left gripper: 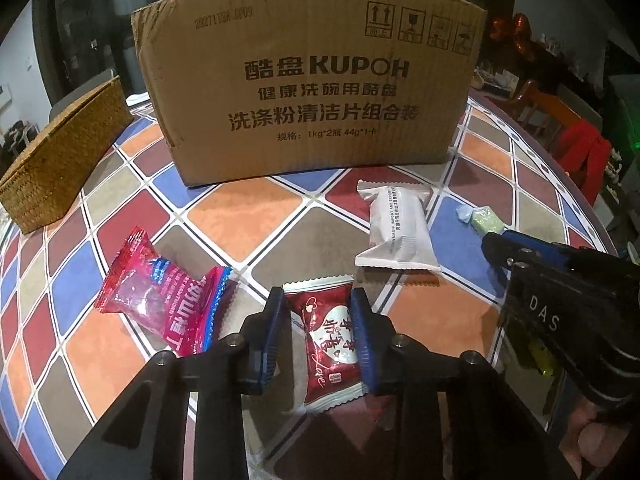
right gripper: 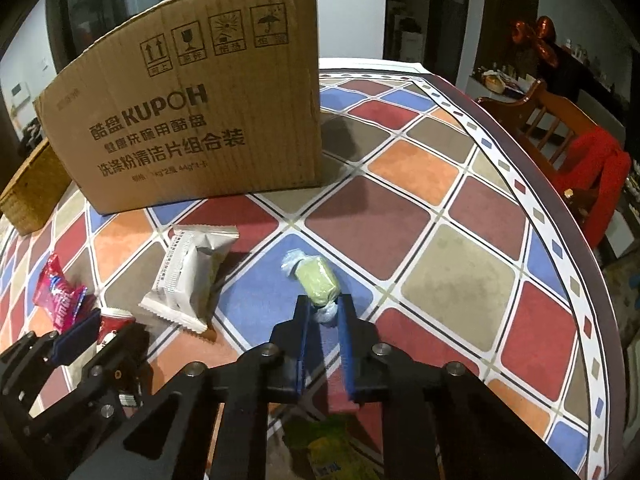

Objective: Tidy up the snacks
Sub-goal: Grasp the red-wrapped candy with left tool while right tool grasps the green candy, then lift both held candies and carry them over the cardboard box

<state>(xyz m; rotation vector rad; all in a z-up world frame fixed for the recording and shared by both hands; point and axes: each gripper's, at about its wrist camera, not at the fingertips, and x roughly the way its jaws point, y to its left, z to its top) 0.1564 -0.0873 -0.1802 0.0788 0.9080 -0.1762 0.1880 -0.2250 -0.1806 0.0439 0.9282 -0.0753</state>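
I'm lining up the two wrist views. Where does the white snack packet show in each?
Left wrist: white packet lies right of centre, beyond the left gripper, in front of the cardboard box.
Right wrist: the packet lies left of centre, left of the green candy.
Shared landmark: the cardboard box, behind the packet in both.

Left wrist: low over the table (left gripper: 248, 220), looking forward between its fingers, facing the box (left gripper: 308, 80) head-on, close.
Right wrist: low too, further right, box (right gripper: 192, 112) seen obliquely.
Shared: box, white packet (left gripper: 396, 228) (right gripper: 192, 276), basket (left gripper: 60, 160) (right gripper: 32, 192).
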